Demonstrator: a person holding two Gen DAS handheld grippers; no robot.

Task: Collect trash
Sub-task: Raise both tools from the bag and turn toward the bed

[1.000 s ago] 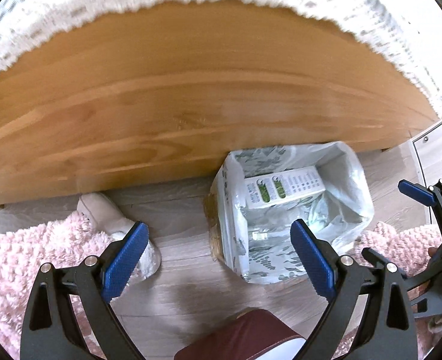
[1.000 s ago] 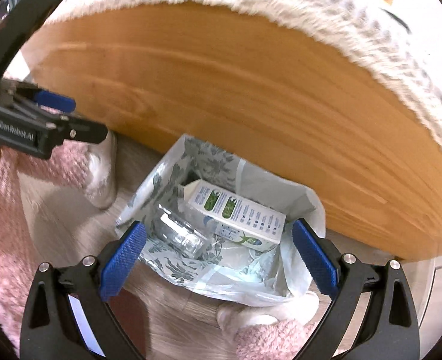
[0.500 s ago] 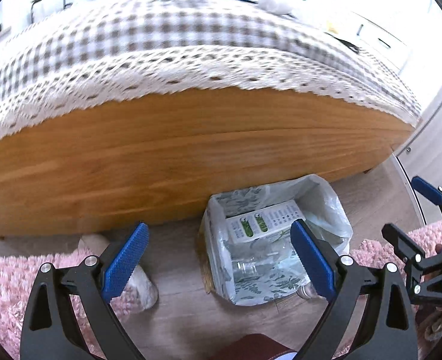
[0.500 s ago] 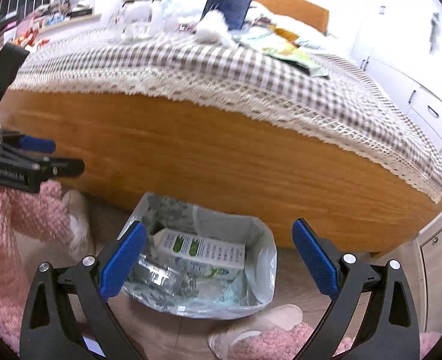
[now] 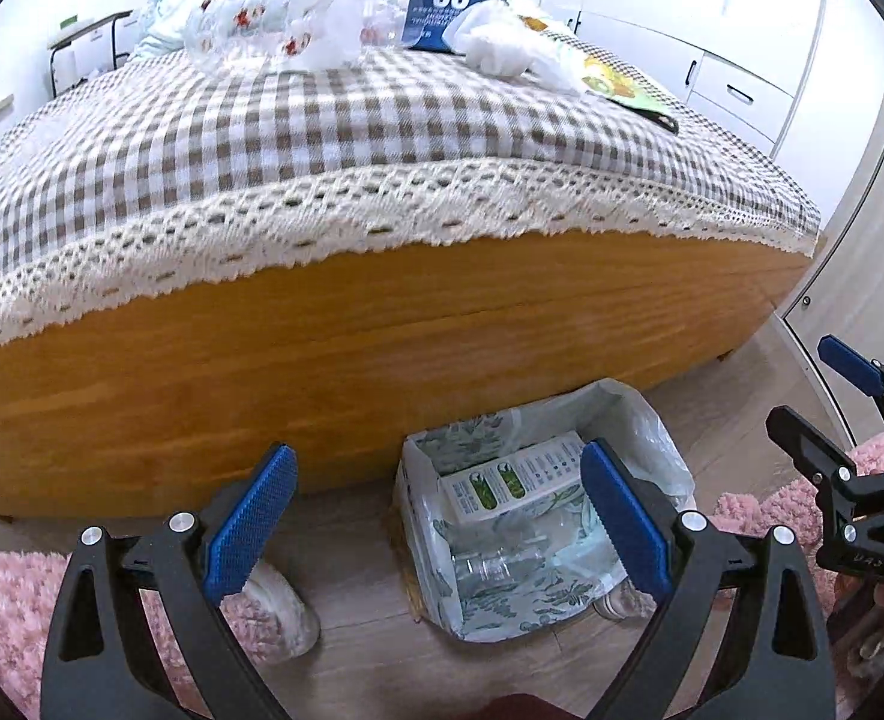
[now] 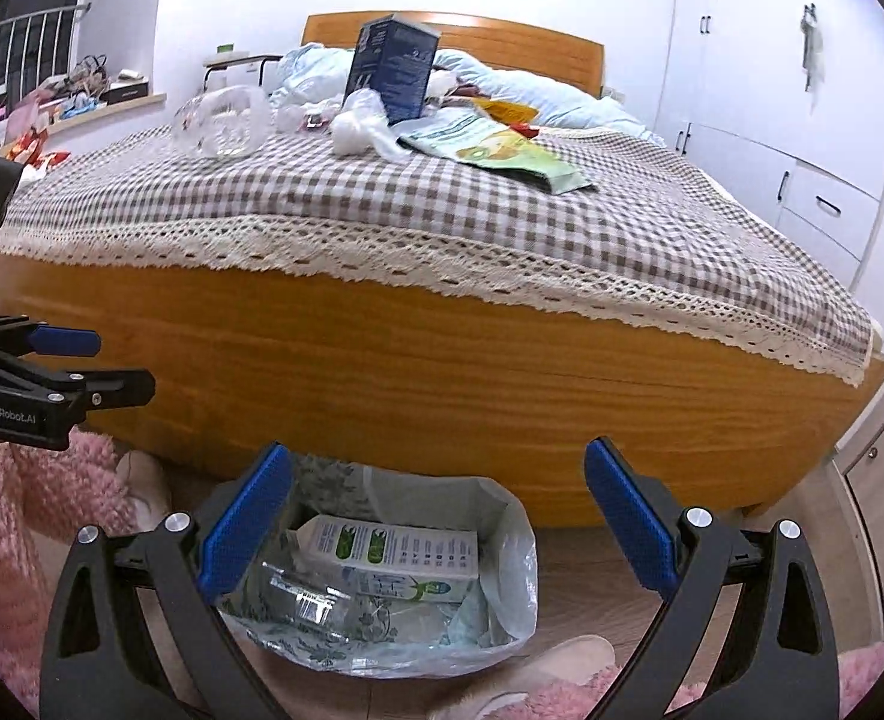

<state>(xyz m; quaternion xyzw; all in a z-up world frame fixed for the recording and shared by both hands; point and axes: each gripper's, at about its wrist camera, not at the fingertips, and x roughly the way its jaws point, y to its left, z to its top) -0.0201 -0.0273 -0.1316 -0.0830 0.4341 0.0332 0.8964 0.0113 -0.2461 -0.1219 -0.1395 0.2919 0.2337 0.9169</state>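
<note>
On the checked bed cover (image 6: 562, 222) trash remained — a blue box (image 6: 393, 69), a wrapper (image 6: 502, 153) — while the lined bin (image 6: 502, 546) stood below to catch it, and both the left gripper (image 5: 435, 531) and right gripper (image 6: 438, 531) gaped wide, empty.

A lined trash bin (image 6: 381, 600) sits on the floor against the bed's foot edge (image 6: 442, 384), holding a carton (image 6: 399, 558) above a bottle (image 6: 303, 600). On the bed (image 6: 502, 222), a box (image 6: 390, 72) stands behind wrappers (image 6: 496, 153).
</note>
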